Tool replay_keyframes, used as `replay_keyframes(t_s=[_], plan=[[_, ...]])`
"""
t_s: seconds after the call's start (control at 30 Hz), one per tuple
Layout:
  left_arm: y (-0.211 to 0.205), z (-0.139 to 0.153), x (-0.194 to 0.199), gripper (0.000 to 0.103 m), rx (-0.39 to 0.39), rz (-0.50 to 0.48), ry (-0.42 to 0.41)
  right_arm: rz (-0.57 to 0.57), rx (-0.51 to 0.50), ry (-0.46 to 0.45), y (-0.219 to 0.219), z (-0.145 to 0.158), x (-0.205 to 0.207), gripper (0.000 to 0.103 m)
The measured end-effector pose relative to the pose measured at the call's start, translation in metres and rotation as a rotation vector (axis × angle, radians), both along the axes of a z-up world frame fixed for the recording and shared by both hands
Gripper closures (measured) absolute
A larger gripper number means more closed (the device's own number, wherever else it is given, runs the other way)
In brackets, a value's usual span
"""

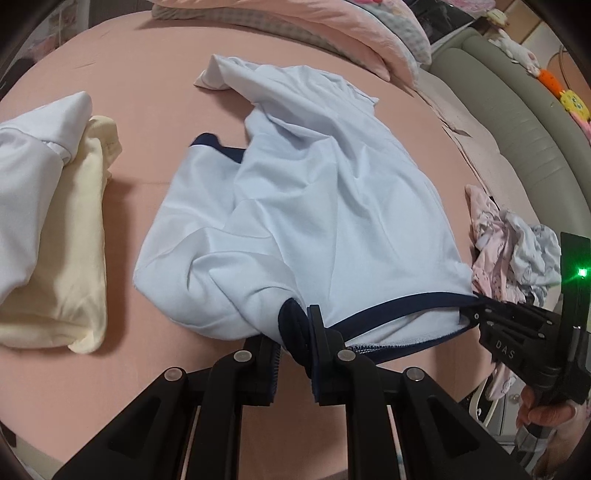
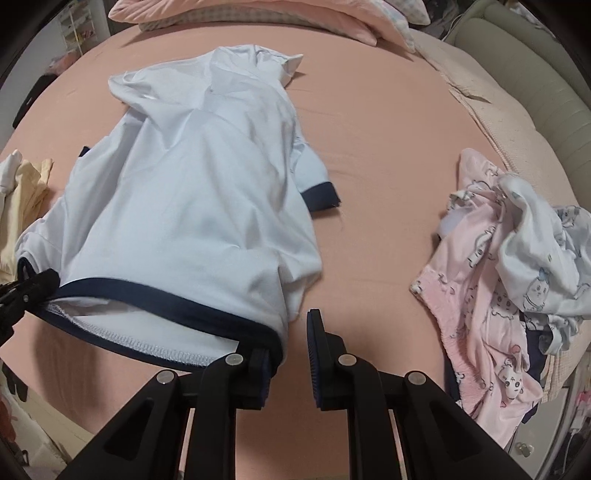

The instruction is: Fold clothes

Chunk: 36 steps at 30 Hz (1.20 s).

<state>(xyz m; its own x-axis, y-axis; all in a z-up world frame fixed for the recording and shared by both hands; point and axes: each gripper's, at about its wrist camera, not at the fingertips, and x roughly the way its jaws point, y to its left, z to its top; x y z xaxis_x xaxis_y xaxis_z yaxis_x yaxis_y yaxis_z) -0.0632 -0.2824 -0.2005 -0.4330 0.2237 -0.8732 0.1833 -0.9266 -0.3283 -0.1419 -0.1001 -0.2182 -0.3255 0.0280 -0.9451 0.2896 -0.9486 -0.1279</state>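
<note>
I'm working in a home bedroom: pink-sheeted bed (image 2: pixel 369 129), pillows (image 1: pixel 332 26) at its head, padded headboard (image 1: pixel 517 122), plush toys (image 1: pixel 554 81).

Pale blue shirt (image 1: pixel 306 206) with navy trim, rumpled, lying on the pink bed sheet (image 1: pixel 147 110) ahead of both tools. Navy hem (image 2: pixel 177 299) nearest them, stretched taut; collar end farthest.
</note>
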Motion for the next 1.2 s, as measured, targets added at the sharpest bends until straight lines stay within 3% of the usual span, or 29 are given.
replay_keyframes(t_s=[0.17,0.3,0.43,0.5,0.63,1.2], plan=[[0.012,0.006,0.001,0.088,-0.028,-0.036,0.015,-0.001,-0.022,0.020,0.012,0.003,0.000,0.090],[0.021,0.011,0.001,0.074,-0.107,-0.073,0.006,0.024,-0.082,0.031,0.018,0.009,-0.001,0.084],[0.025,0.013,0.004,0.052,-0.159,-0.112,-0.011,0.052,-0.119,0.047,0.022,0.014,0.004,0.058],[0.025,0.014,0.008,0.046,-0.167,-0.123,-0.021,0.064,-0.148,0.043,0.025,0.016,0.007,0.051],[0.021,0.015,0.012,0.046,-0.166,-0.115,-0.022,0.039,-0.222,0.018,0.026,0.013,0.021,0.040],[0.004,0.002,-0.009,0.046,-0.166,-0.112,-0.085,0.084,-0.128,0.009,-0.004,-0.005,-0.003,0.039]])
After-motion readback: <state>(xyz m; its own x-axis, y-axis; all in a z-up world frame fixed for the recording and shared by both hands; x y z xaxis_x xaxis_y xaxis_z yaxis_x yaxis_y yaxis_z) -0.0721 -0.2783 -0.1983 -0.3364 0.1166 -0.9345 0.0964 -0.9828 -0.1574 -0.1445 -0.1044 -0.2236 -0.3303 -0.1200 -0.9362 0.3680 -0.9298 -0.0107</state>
